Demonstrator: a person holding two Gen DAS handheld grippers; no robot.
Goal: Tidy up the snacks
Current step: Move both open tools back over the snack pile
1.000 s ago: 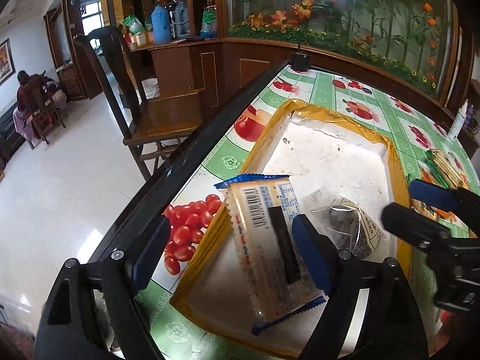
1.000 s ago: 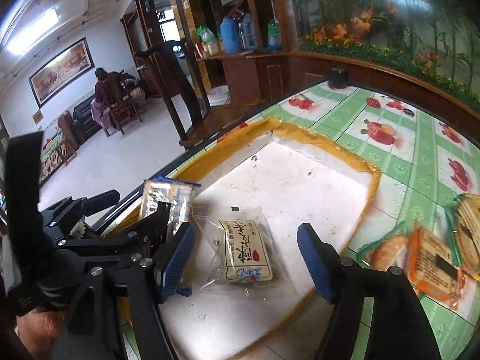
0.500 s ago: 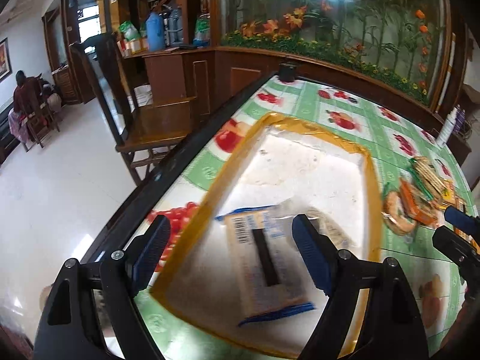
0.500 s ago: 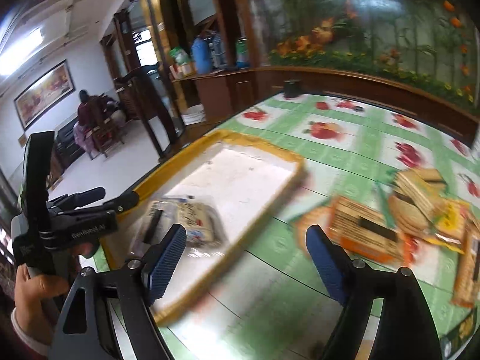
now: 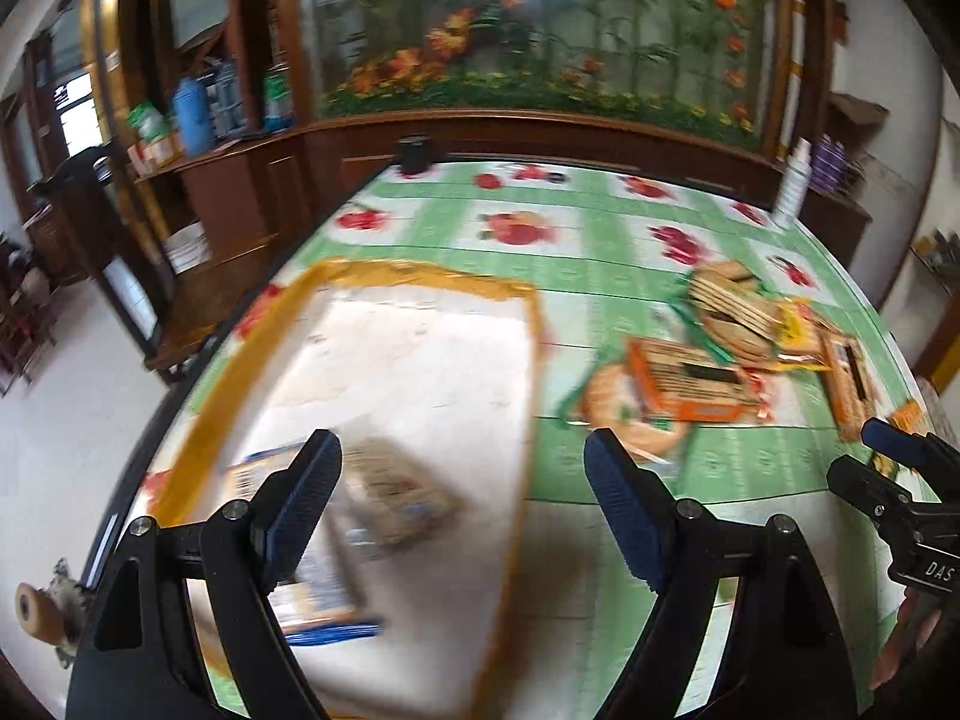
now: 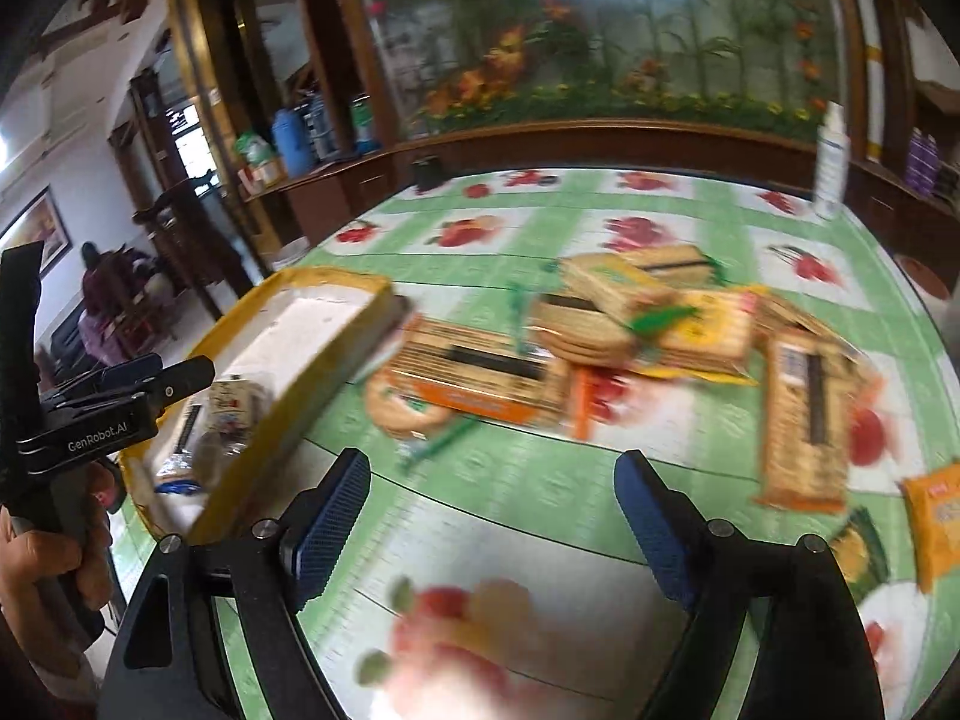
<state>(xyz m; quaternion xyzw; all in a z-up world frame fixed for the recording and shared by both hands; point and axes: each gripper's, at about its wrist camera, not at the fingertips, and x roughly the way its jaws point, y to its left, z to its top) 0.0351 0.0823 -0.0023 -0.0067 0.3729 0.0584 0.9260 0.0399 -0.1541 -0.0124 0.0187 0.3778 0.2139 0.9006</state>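
Note:
A yellow-rimmed tray (image 5: 204, 438) with a white floor lies at the table's left. In it rest a blue-edged packet (image 5: 312, 594) and a clear packet of brown snack (image 5: 402, 492). My left gripper (image 5: 459, 456) hangs open over the tray's right rim, nothing between its fingers. To the right is a loose pile of snack packets (image 5: 720, 330). My right gripper (image 6: 492, 474) stands open and empty above bare tablecloth, just short of that pile (image 6: 600, 324). An orange packet (image 6: 480, 378) is the nearest to it. The tray (image 6: 288, 414) shows at its left.
A long packet (image 6: 804, 420) and small orange (image 6: 936, 516) and green (image 6: 864, 546) packets lie at the right. A white bottle (image 6: 831, 162) and a black object (image 5: 414, 153) stand at the far edge. The table's left edge drops to the floor by a wooden chair.
Both grippers have swung right, away from the tray and toward the pile. The right jaws widened and left the clear packet lying in the tray.

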